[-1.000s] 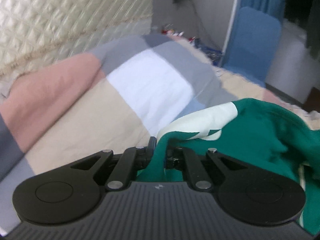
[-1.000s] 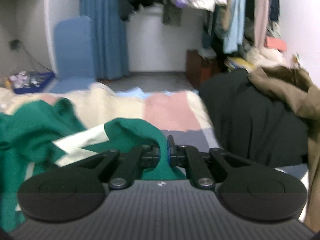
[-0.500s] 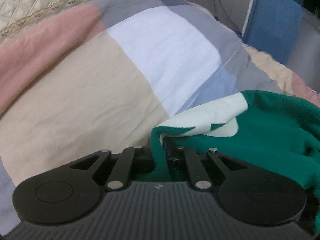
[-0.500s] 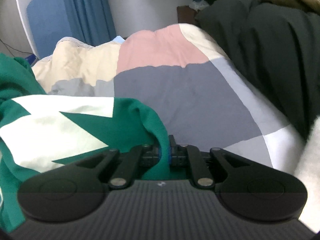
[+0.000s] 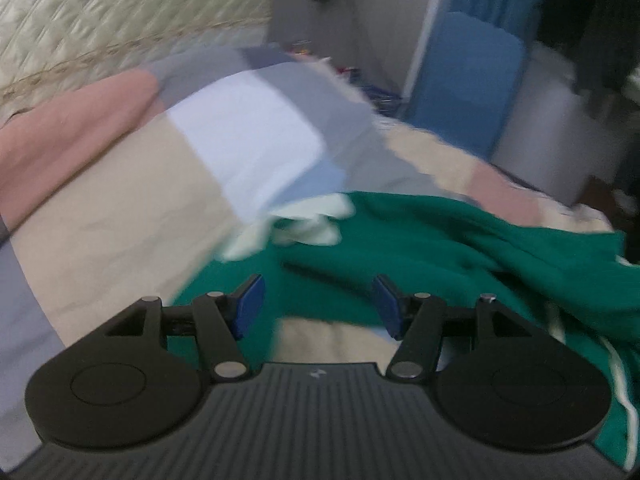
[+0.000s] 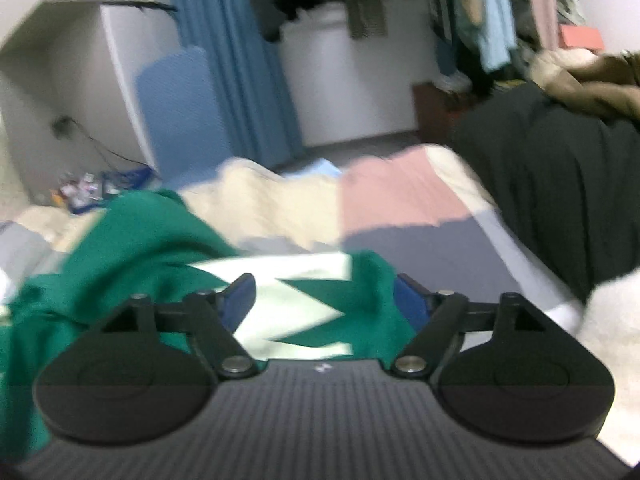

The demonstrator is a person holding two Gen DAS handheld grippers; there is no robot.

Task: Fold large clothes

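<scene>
A green garment [image 5: 460,248] with pale cream patches [image 5: 312,216] lies rumpled on a patchwork quilt [image 5: 120,208]. My left gripper [image 5: 318,298] hovers over its near edge, jaws opening, blue pads [image 5: 250,304] apart and touching no cloth. In the right wrist view the same green garment [image 6: 132,240] shows a cream zigzag panel [image 6: 296,300]. My right gripper [image 6: 324,300] is over that panel, jaws opening wide; the cloth lies loose below and between the pads [image 6: 412,308], not pinched.
A black garment [image 6: 560,184] and a brown coat [image 6: 592,80] are heaped at the right of the bed. A quilted headboard [image 5: 100,20] stands at the left. Beyond the bed are a blue panel [image 5: 468,80], blue curtain [image 6: 240,80] and hanging clothes [image 6: 480,8].
Both grippers were shut on folds of the green garment; both have now opened and let it drop onto the quilt. Both views have pulled back and tilted up.
</scene>
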